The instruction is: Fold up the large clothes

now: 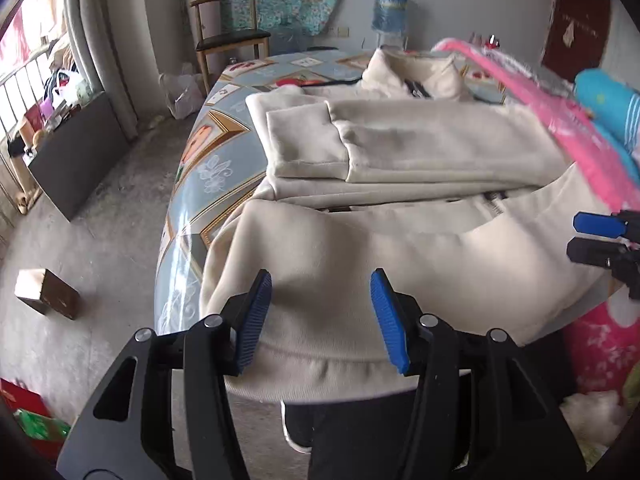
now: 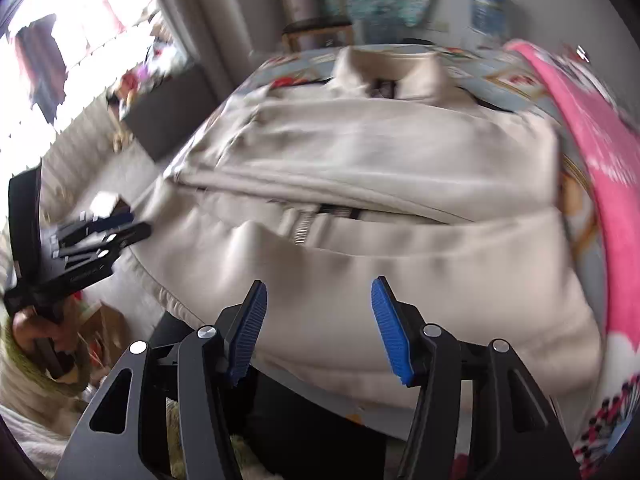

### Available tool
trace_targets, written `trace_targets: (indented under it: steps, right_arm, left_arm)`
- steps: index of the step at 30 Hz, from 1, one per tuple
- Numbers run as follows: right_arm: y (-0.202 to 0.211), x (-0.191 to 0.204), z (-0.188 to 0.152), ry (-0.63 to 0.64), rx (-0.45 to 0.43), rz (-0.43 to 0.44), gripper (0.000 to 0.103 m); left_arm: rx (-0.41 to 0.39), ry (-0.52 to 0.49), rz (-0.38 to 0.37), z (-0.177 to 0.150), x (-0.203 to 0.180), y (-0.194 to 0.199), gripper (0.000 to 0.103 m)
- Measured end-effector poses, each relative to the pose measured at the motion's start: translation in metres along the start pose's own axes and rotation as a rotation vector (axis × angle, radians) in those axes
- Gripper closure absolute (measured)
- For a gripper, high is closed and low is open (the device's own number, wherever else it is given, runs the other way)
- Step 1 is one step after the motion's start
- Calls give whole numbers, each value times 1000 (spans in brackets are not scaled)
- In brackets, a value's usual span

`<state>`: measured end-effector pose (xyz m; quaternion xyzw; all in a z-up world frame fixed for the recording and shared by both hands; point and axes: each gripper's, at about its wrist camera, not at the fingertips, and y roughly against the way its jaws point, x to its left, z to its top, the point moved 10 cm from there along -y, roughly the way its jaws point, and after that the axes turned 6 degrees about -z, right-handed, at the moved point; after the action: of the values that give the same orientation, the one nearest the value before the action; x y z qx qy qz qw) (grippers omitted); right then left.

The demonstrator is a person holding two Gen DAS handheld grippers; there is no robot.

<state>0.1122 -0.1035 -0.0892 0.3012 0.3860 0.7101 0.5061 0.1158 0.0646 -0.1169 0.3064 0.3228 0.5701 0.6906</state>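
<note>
Both grippers, left gripper (image 1: 321,316) and right gripper (image 2: 318,326), half open, empty above cream jacket (image 1: 400,152); bottom fold (image 1: 360,252) overhanging table (image 1: 208,168), may slide off.

The cream jacket (image 1: 420,148) is soft matt fleece with a ribbed hem, lying on the bench (image 1: 208,160) under a glossy printed plastic cover, beside pink plush cloth (image 2: 580,128).
</note>
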Motion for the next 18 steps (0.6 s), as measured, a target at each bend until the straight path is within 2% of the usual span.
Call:
trace_targets:
  steps: [2,4,5,6,8,10,15,18]
  right_arm:
    - [-11,14,6,29,2,-4,49]
    - [-21,20,7,40,26,-14,52]
    - [-27,18,6,42,42,-17,65]
    - [-32,19,4,47,63,-8,71]
    - [-32,18,1,53,72,1,91]
    - [-20,20,3,68,34,-22,96]
    - [25,24,32,67,-120,-106,97]
    - [15,24,48,90,-157,-176,97]
  left_arm:
    - [22,-5,22,-2,3,-14,54]
    - [5,-15,24,0,3,-16,56]
    - [-2,-25,22,1,1,-16,68]
    - [-9,-37,21,2,0,-16,84]
    - [-27,-57,31,5,-1,-12,98]
    - [-84,-63,-1,11,-4,4,100]
    - [-248,-72,-21,42,-8,62,101]
    - [-269,-78,6,58,-4,54,101]
